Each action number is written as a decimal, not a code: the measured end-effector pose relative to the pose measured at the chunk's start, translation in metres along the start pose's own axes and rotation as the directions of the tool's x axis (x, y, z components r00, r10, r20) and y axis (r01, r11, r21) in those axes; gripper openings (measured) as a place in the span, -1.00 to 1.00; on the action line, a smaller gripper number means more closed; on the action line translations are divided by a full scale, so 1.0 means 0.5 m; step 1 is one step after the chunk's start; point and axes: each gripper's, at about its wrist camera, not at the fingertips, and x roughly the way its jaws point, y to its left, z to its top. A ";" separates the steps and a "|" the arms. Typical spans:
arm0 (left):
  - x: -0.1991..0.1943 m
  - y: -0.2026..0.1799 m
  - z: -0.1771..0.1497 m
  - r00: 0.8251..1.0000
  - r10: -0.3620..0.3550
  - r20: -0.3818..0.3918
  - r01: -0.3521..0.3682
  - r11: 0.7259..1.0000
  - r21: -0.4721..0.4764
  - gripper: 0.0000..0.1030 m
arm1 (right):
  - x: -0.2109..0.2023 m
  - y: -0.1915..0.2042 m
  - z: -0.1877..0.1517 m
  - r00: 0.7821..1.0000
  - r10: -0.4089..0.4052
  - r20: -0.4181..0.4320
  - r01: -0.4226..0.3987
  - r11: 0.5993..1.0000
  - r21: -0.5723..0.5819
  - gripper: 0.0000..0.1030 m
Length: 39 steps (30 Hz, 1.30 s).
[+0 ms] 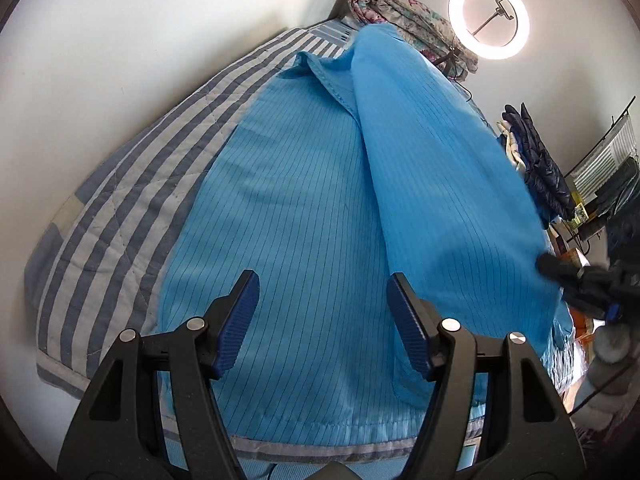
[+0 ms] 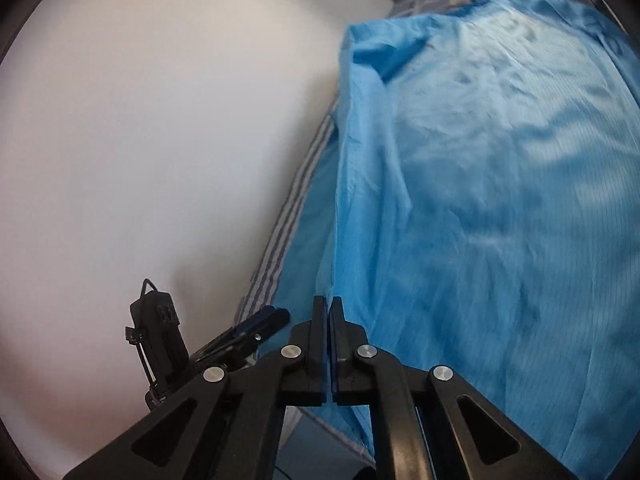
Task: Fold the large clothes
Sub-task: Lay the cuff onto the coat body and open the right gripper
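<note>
A large blue pinstriped garment point(image 1: 296, 208) lies spread on a striped bed. My left gripper point(image 1: 322, 292) is open and empty, hovering over the garment near its bottom hem. The garment's right side point(image 1: 440, 168) is lifted and folding over toward the middle. My right gripper point(image 2: 329, 312) is shut on the edge of the blue garment point(image 2: 480, 200) and holds that side up. The right gripper also shows, blurred, at the right edge of the left wrist view point(image 1: 576, 280). The left gripper shows in the right wrist view point(image 2: 256, 326) at lower left.
The bed has a blue and white striped cover point(image 1: 120, 184) against a white wall point(image 1: 140, 40). A rolled floral quilt point(image 1: 400, 12) and a lit ring light point(image 1: 489, 18) stand at the far end. Dark jackets point(image 1: 540, 160) and clutter lie to the right.
</note>
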 end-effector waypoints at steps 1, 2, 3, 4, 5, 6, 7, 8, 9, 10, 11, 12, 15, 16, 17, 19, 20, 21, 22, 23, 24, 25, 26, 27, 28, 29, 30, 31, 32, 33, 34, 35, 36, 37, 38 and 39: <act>-0.003 0.001 -0.003 1.000 -0.001 0.000 0.001 1.000 0.001 0.32 | -0.005 -0.028 -0.007 1.000 -0.012 -0.003 0.012 0.998 0.058 -1.00; -0.006 0.003 -0.004 1.000 -0.002 -0.002 0.002 1.000 0.004 0.32 | -0.009 -0.058 -0.015 0.999 -0.032 -0.007 0.033 0.993 0.115 -1.00; -0.007 0.003 -0.006 1.000 -0.003 -0.005 0.003 1.000 0.006 0.32 | -0.012 -0.088 -0.021 0.998 -0.058 -0.017 0.060 0.985 0.164 -1.00; -0.007 0.003 -0.006 1.000 -0.007 -0.009 0.007 1.000 0.008 0.32 | -0.014 -0.113 -0.026 0.996 -0.082 -0.029 0.086 0.976 0.198 -1.00; -0.009 0.002 -0.009 1.000 -0.012 -0.013 0.012 1.000 0.012 0.32 | -0.015 -0.132 -0.030 0.992 -0.121 -0.047 0.128 0.968 0.215 -1.00; -0.010 0.000 -0.011 1.000 -0.017 -0.016 0.018 1.000 0.018 0.32 | -0.016 -0.146 -0.035 0.985 -0.160 -0.069 0.171 0.962 0.215 -1.00; -0.010 -0.004 -0.013 1.000 -0.021 -0.019 0.022 0.999 0.026 0.33 | -0.016 -0.154 -0.037 0.975 -0.201 -0.092 0.215 0.957 0.196 -1.00; -0.006 -0.013 -0.014 0.999 -0.024 -0.024 0.025 0.999 0.031 0.32 | -0.015 -0.158 -0.038 0.964 -0.242 -0.111 0.258 0.951 0.171 -1.00; -0.003 -0.018 -0.016 0.999 -0.029 -0.031 0.030 0.999 0.034 0.32 | -0.013 -0.156 -0.042 0.950 -0.281 -0.138 0.299 0.945 0.132 -1.00; 0.002 -0.024 -0.017 0.999 -0.036 -0.040 0.037 0.999 0.034 0.32 | -0.008 -0.149 -0.045 0.934 -0.315 -0.167 0.332 0.940 0.083 -0.99; 0.007 -0.029 -0.019 0.998 -0.046 -0.052 0.048 0.998 0.034 0.32 | -0.003 -0.139 -0.046 0.915 -0.356 -0.191 0.367 0.930 0.027 -0.94; 0.011 -0.033 -0.022 0.996 -0.060 -0.064 0.062 0.998 0.033 0.32 | 0.000 -0.128 -0.047 0.892 -0.399 -0.211 0.402 0.915 -0.029 -0.84; 0.023 -0.046 -0.032 0.989 -0.105 -0.104 0.109 0.994 0.026 0.32 | -0.019 -0.092 -0.031 0.860 -0.483 -0.165 0.464 0.874 -0.142 -0.47; 0.026 -0.052 -0.035 0.985 -0.125 -0.118 0.129 0.991 0.026 0.32 | -0.031 -0.079 -0.020 0.865 -0.483 -0.134 0.461 0.872 -0.166 -0.47; 0.027 -0.058 -0.039 0.980 -0.147 -0.130 0.152 0.988 0.030 0.32 | -0.046 -0.066 -0.007 0.874 -0.474 -0.106 0.451 0.873 -0.183 -0.47; 0.033 -0.074 -0.050 0.973 -0.174 -0.153 0.183 0.982 0.050 0.32 | -0.068 -0.047 0.022 0.904 -0.422 -0.065 0.402 0.893 -0.204 -0.38; 0.038 -0.081 -0.057 0.969 -0.181 -0.166 0.192 0.980 0.054 0.33 | -0.073 -0.037 0.033 0.915 -0.402 -0.045 0.384 0.898 -0.213 -0.38; 0.048 -0.088 -0.065 0.963 -0.191 -0.188 0.204 0.978 0.049 0.32 | -0.077 -0.030 0.047 0.919 -0.395 -0.017 0.382 0.897 -0.221 -0.38; 0.060 -0.094 -0.073 0.954 -0.210 -0.214 0.222 0.975 0.033 0.32 | -0.078 -0.024 0.057 0.921 -0.389 0.009 0.380 0.896 -0.231 -0.33; 0.069 -0.102 -0.079 0.944 -0.232 -0.236 0.242 0.970 0.016 0.32 | -0.075 -0.019 0.062 0.926 -0.377 0.031 0.373 0.897 -0.238 -0.32; 0.080 -0.109 -0.085 0.934 -0.251 -0.255 0.261 0.965 0.003 0.32 | -0.073 -0.013 0.072 0.930 -0.364 0.045 0.363 0.899 -0.243 -0.32; 0.086 -0.116 -0.088 0.935 -0.250 -0.253 0.260 0.966 0.006 0.32 | -0.066 -0.010 0.083 0.935 -0.352 0.052 0.353 0.903 -0.244 -0.32; 0.087 -0.124 -0.089 0.939 -0.247 -0.240 0.257 0.966 0.013 0.32 | -0.057 -0.014 0.094 0.940 -0.338 0.050 0.339 0.908 -0.245 -0.32; 0.088 -0.132 -0.088 0.939 -0.254 -0.231 0.265 0.964 0.017 -0.02 | -0.043 -0.011 0.108 0.944 -0.326 0.043 0.326 0.912 -0.249 -0.32; 0.091 -0.138 -0.088 0.936 -0.265 -0.233 0.276 0.961 0.015 -0.88 | -0.027 -0.007 0.124 0.946 -0.321 0.039 0.319 0.912 -0.259 -0.30; 0.096 -0.141 -0.085 0.932 -0.271 -0.241 0.281 0.960 0.005 -1.00 | -0.015 0.001 0.132 0.949 -0.314 0.032 0.311 0.909 -0.277 -0.30; 0.095 -0.139 -0.082 0.935 -0.270 -0.229 0.277 0.961 0.000 -1.00 | 0.000 0.012 0.143 0.950 -0.311 0.029 0.305 0.905 -0.298 -0.30; 0.088 -0.135 -0.079 0.943 -0.261 -0.209 0.268 0.964 0.006 -1.00 | 0.011 0.025 0.150 0.950 -0.312 0.033 0.305 0.896 -0.322 -0.29; 0.081 -0.130 -0.077 0.950 -0.248 -0.191 0.255 0.967 0.012 -1.00 | 0.020 0.032 0.156 0.950 -0.310 0.035 0.302 0.888 -0.346 -0.27; 0.072 -0.122 -0.075 0.956 -0.238 -0.172 0.245 0.970 0.016 -1.00 | 0.035 0.047 0.171 0.953 -0.301 0.029 0.290 0.881 -0.374 -0.26; 0.060 -0.112 -0.071 0.960 -0.232 -0.157 0.237 0.971 0.015 -1.00 | 0.052 0.058 0.186 0.956 -0.293 0.025 0.278 0.875 -0.396 -0.25; 0.053 -0.103 -0.068 0.962 -0.229 -0.146 0.234 0.972 0.015 -1.00 | 0.065 0.071 0.198 0.958 -0.286 0.021 0.268 0.869 -0.415 -0.21; 0.041 -0.093 -0.065 0.965 -0.225 -0.132 0.229 0.973 0.016 -1.00 | 0.084 0.085 0.214 0.960 -0.281 0.017 0.260 0.862 -0.435 -0.18; 0.032 -0.083 -0.064 0.968 -0.222 -0.122 0.225 0.974 0.018 -1.00 | 0.102 0.095 0.229 0.960 -0.280 0.014 0.256 0.855 -0.452 -0.18; 0.024 -0.075 -0.063 0.969 -0.218 -0.114 0.222 0.975 0.022 -1.00 | 0.124 0.105 0.246 0.960 -0.281 0.010 0.253 0.847 -0.467 -0.18; 0.014 -0.069 -0.064 0.972 -0.214 -0.101 0.219 0.975 0.034 -1.00 | 0.149 0.115 0.266 0.959 -0.285 0.006 0.253 0.841 -0.478 -0.18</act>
